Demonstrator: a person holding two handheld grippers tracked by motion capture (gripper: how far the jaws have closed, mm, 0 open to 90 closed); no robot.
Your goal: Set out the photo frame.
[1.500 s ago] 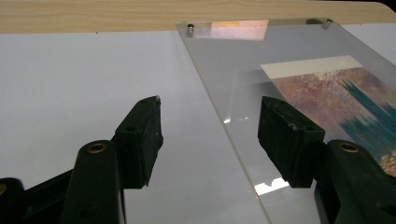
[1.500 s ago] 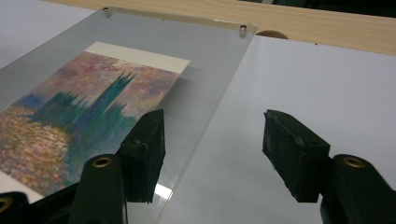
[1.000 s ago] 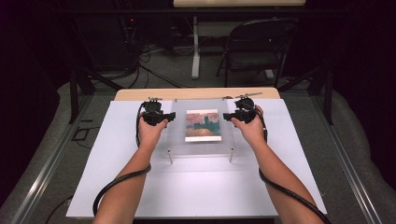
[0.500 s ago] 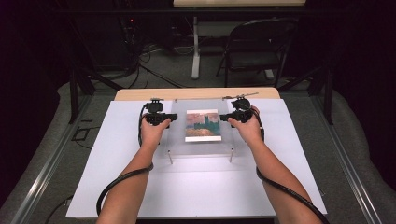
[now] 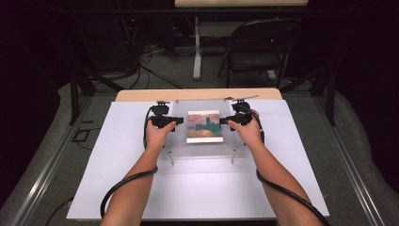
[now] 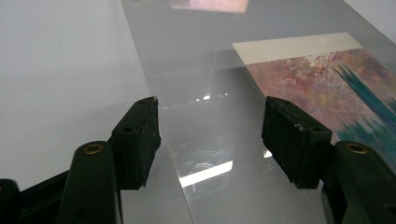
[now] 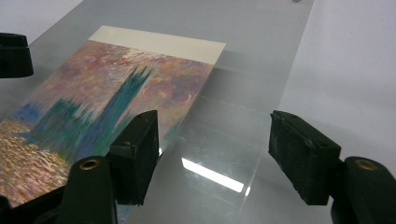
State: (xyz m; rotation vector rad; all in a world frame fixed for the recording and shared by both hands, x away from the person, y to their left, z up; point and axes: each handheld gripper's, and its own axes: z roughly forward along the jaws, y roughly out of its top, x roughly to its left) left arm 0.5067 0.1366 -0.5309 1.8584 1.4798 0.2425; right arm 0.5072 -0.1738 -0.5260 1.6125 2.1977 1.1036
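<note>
A clear plastic sheet (image 5: 202,151) rests on short posts (image 5: 171,158) over the white board. A painted print (image 5: 204,126) of teal towers on a pink sky lies at its middle. My left gripper (image 5: 176,121) points inward at the sheet's left edge, and my right gripper (image 5: 226,120) at its right edge. In the left gripper view, the left gripper (image 6: 212,105) stands open over the sheet (image 6: 201,70), beside the print (image 6: 327,79). In the right gripper view, the right gripper (image 7: 215,116) is open, its jaws just widened, above the sheet (image 7: 252,60) and the print's corner (image 7: 107,93). Nothing is gripped.
The white board (image 5: 117,155) covers a wooden table whose bare strip (image 5: 141,95) shows at the back. A cable (image 5: 122,186) trails from each gripper toward the front. A folding chair (image 5: 256,52) and a table leg (image 5: 197,52) stand on the floor beyond.
Both hands have drawn slightly inward toward the print. The sheet and print lie where they were.
</note>
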